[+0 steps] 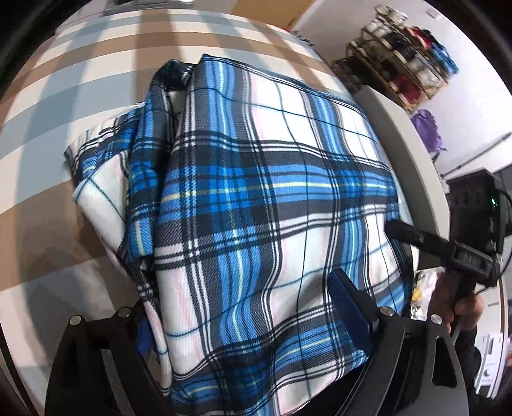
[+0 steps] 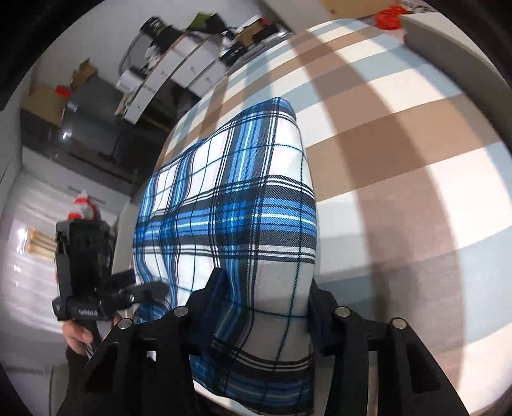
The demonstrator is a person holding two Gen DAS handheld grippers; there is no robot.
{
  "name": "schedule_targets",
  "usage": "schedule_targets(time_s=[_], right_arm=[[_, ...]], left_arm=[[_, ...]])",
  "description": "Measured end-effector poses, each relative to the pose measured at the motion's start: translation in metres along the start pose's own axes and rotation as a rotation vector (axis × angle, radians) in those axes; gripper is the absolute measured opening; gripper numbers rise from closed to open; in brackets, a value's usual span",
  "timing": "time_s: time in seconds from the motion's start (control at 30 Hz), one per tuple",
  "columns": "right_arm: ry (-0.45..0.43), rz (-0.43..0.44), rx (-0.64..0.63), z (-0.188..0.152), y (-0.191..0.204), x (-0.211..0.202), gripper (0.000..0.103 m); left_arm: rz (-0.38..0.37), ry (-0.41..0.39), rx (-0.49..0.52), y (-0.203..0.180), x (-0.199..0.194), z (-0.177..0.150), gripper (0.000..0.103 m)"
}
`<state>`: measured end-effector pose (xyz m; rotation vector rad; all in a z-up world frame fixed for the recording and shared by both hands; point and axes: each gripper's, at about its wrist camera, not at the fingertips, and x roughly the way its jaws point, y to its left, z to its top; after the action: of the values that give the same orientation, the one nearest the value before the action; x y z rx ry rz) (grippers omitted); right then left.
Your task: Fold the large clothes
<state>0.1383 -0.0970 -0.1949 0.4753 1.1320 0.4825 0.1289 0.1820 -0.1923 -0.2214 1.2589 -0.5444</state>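
Note:
A blue, white and black plaid shirt (image 1: 256, 198) lies partly folded on a checked brown, white and pale blue cloth-covered table (image 1: 80, 80). Its collar shows at the far end and a bunched sleeve at the left. My left gripper (image 1: 252, 307) has plaid fabric draped between its fingers, with one blue pad (image 1: 348, 307) showing. My right gripper (image 2: 265, 297) is shut on the shirt's near edge (image 2: 249, 224); it also shows in the left wrist view (image 1: 416, 236) at the shirt's right side. The left gripper shows in the right wrist view (image 2: 140, 288) at the shirt's left edge.
A grey table edge (image 1: 412, 150) runs along the right. A shelf with cups and coloured items (image 1: 403, 54) stands beyond it. In the right wrist view, white cabinets (image 2: 179, 70) and cardboard boxes (image 2: 44, 99) stand at the left, and a red object (image 2: 388, 16) lies at the far edge.

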Motion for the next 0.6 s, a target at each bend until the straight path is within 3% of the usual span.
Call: schedule_targets(time_s=[0.1, 0.13, 0.23, 0.3, 0.4, 0.53, 0.6], right_arm=[[0.006, 0.041, 0.041, 0.003, -0.014, -0.001, 0.051], [0.012, 0.054, 0.051, 0.004, -0.014, 0.001, 0.057], [0.046, 0.078, 0.048, 0.01, -0.013, 0.007, 0.071], [0.064, 0.069, 0.032, 0.015, -0.023, 0.003, 0.073], [0.098, 0.031, -0.02, 0.024, -0.01, 0.012, 0.074], [0.125, 0.014, -0.145, 0.024, 0.011, 0.023, 0.087], [0.136, 0.058, -0.137, 0.027, 0.01, 0.025, 0.087]], left_arm=[[0.029, -0.01, 0.017, 0.004, -0.002, -0.005, 0.088], [0.029, -0.005, 0.012, 0.008, -0.004, -0.006, 0.088], [-0.055, -0.011, -0.04, 0.03, -0.017, -0.014, 0.089], [-0.115, -0.01, -0.085, 0.041, -0.021, -0.013, 0.089], [-0.138, -0.028, -0.124, 0.053, -0.027, -0.017, 0.089], [-0.072, -0.05, -0.034, 0.045, -0.029, -0.026, 0.089], [-0.034, -0.038, 0.057, 0.031, -0.024, -0.027, 0.089]])
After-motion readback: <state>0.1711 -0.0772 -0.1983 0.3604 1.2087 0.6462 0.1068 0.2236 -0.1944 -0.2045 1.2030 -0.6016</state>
